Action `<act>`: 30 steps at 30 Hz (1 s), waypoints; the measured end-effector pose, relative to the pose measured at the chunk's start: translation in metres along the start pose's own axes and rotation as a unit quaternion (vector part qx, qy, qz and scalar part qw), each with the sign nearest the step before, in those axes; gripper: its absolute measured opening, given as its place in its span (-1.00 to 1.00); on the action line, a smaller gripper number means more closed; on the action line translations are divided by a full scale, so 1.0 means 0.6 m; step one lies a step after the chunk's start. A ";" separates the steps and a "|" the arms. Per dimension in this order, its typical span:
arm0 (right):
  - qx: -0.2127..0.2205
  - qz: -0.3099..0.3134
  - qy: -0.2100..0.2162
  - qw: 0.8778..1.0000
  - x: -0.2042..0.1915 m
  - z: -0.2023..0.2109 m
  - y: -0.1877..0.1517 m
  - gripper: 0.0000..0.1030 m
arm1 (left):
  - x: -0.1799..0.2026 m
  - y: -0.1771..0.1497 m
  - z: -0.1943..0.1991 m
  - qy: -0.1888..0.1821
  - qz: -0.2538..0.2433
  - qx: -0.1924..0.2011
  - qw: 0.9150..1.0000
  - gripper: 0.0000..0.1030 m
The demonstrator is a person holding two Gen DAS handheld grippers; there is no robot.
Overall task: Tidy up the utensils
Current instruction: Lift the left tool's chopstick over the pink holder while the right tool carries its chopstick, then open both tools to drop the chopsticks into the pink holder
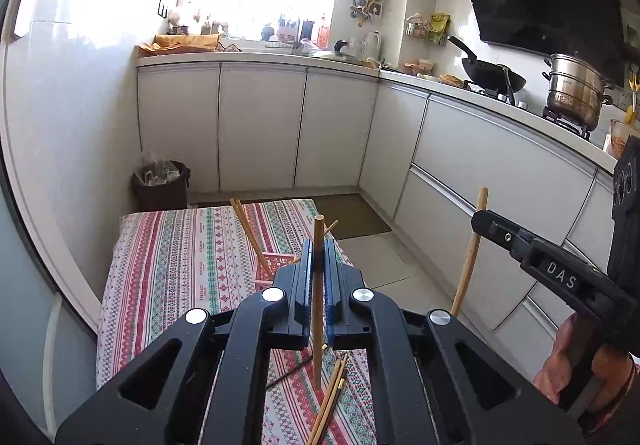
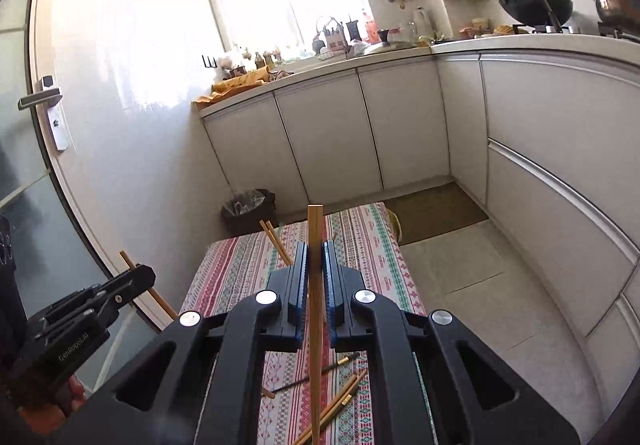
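My left gripper is shut on a wooden chopstick that stands upright above the patterned tablecloth. My right gripper is shut on another upright chopstick; in the left wrist view this gripper shows at the right with its stick. The left gripper appears at the left of the right wrist view. Behind the left fingers stands a pink basket with two chopsticks leaning in it. Several loose chopsticks lie on the cloth below.
A dark bin with a bag stands by the wall beyond the table. White cabinets run along the back and right. On the stove sit a wok and a steel pot. A brown mat lies on the tiled floor.
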State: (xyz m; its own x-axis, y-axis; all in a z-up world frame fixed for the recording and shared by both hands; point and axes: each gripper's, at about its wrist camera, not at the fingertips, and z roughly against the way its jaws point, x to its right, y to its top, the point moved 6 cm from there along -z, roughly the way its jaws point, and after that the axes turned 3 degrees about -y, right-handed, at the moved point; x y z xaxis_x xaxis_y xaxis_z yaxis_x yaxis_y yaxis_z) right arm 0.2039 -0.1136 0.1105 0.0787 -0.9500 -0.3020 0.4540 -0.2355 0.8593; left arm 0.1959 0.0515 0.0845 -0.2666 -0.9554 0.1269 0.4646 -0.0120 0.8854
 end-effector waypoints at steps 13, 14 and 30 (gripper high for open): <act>0.065 -0.019 0.028 0.997 -0.034 -0.131 0.099 -0.85 | -0.046 0.083 -0.121 0.029 -0.003 0.021 0.999 -0.92; 0.068 -0.020 0.029 0.997 -0.036 -0.143 0.101 -0.85 | -0.052 0.088 -0.129 0.031 -0.002 0.025 0.999 -0.92; 0.110 -0.006 0.014 0.994 -0.042 -0.323 0.077 -0.85 | -0.140 0.089 -0.279 0.053 0.025 0.035 0.998 -0.92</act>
State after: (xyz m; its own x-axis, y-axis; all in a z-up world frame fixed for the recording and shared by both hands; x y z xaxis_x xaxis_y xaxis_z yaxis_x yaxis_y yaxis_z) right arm 0.3949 -0.0608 0.0777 0.1004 -0.9419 -0.3206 0.2496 -0.2881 0.9245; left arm 0.3846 0.0815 0.0461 -0.1527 -0.9801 0.1268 0.4139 0.0531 0.9088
